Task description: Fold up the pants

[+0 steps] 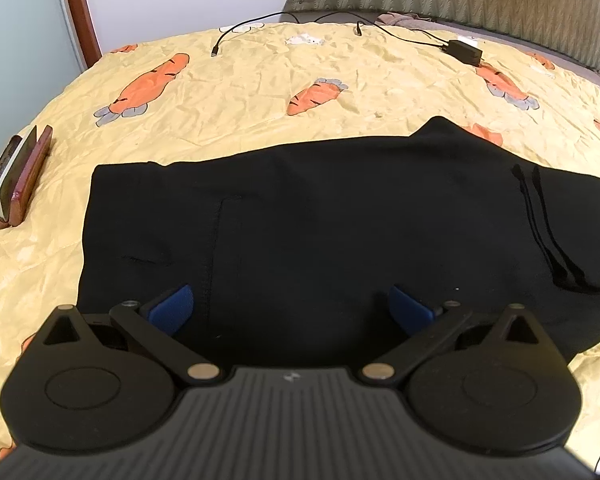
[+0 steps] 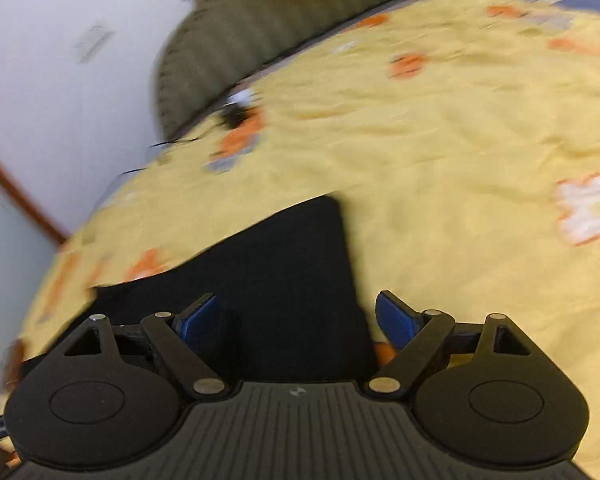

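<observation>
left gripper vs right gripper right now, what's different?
The left gripper hovers over the middle of the black pants; the right gripper straddles the pants' edge, one finger over cloth, the other over the yellow bedspread. The left view is sharp, the right view blurred. Shared: both are open with blue fingers and nothing between them.

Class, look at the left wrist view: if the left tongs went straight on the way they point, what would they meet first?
Most likely the black pants, which fill the space ahead of the open left tongs; depth is hard to judge, but nothing else lies before them.
</observation>
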Demonstrator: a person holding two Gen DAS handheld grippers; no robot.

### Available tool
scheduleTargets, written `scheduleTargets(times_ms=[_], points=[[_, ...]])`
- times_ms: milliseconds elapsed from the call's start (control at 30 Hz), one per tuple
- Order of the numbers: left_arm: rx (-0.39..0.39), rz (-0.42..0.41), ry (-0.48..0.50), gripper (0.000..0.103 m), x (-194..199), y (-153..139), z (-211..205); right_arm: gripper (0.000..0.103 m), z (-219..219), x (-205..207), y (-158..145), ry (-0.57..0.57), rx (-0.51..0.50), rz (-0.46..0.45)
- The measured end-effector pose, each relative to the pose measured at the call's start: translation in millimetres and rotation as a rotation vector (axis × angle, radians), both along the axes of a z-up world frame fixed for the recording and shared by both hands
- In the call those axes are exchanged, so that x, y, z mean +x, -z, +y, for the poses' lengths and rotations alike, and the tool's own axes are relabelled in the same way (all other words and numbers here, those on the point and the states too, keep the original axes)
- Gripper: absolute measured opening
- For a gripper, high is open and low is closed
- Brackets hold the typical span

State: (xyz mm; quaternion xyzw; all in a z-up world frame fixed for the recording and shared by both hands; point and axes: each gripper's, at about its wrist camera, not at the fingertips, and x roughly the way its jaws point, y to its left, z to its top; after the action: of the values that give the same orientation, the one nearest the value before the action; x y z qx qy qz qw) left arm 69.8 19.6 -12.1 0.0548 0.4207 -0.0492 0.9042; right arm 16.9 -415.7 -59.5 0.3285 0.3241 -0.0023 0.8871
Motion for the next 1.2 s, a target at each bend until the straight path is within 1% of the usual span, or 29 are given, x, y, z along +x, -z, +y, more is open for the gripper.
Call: scheduleTargets(times_ms=[33,100,133,233,367,533,567,633,667,733,767,900,967,1033,1133,1200], points=[[-0.001,-0.001,-0.001,0.103,-0.1,0.0,0.5,0.086,3.6,-1.6,-1.0,-0.027,0.016,-0.017],[-0.007,0.004,-0.007,0.103,1.8,1.1,1.4,0.086,5.8,0.3,-2.2,-0.054,-0.032,-0.023],[-0.009,0.006,-0.011,0.103,2.4,1.3,1.7,0.085,2.3,2.3,2.4,-0.046,-0.011,-0.008],[-0.007,0.004,-0.007,0.103,0.6,0.9,1.6,0.083,-12.8,-1.5,7.6,-0.006,0.099,-0.021],[-0.009,0.006,-0.006,0.103,0.1,1.1,1.2,0.082,-17.6,-8.0,10.2,-0.010,0.129,-0.033],[-0.076,0.008,0.019,0.103,-3.1,-6.6,-2.0,0.082,-25.6,-16.7,15.2,0.026,0.193,-0.045],[-0.080,-0.001,0.028,0.103,-4.3,-9.1,-5.9,0.082,-26.7,-17.6,16.0,0.030,0.203,-0.047],[-0.064,-0.012,0.059,0.103,-4.1,-12.9,-19.0,0.082,-25.4,-15.3,17.1,0.026,0.210,-0.045],[-0.071,-0.009,0.080,0.103,-3.4,-14.2,-26.3,0.082,-22.3,-13.2,15.3,0.011,0.184,-0.042],[-0.109,0.009,0.126,0.103,0.2,-17.0,-42.2,0.082,-16.2,-11.4,12.5,-0.011,0.127,-0.039],[-0.122,0.014,0.151,0.103,2.3,-18.4,-53.3,0.082,-14.2,-12.2,11.8,-0.013,0.114,-0.041],[-0.111,0.009,0.246,0.103,5.9,-19.0,-103.8,0.082,-13.6,-13.9,13.0,-0.017,0.105,-0.051],[-0.148,0.027,0.305,0.103,4.6,-17.9,-124.1,0.082,-13.3,-13.8,13.1,-0.021,0.096,-0.053],[-0.213,0.058,0.365,0.103,7.5,-14.3,-140.1,0.082,-13.0,-15.2,13.5,-0.025,0.091,-0.059],[-0.262,0.118,0.341,0.103,22.0,-1.9,-150.0,0.082,-14.9,-17.0,15.3,-0.028,0.100,-0.073],[-0.334,0.188,0.341,0.103,36.5,8.7,-148.5,0.082,-15.9,-19.0,16.6,-0.031,0.106,-0.086]])
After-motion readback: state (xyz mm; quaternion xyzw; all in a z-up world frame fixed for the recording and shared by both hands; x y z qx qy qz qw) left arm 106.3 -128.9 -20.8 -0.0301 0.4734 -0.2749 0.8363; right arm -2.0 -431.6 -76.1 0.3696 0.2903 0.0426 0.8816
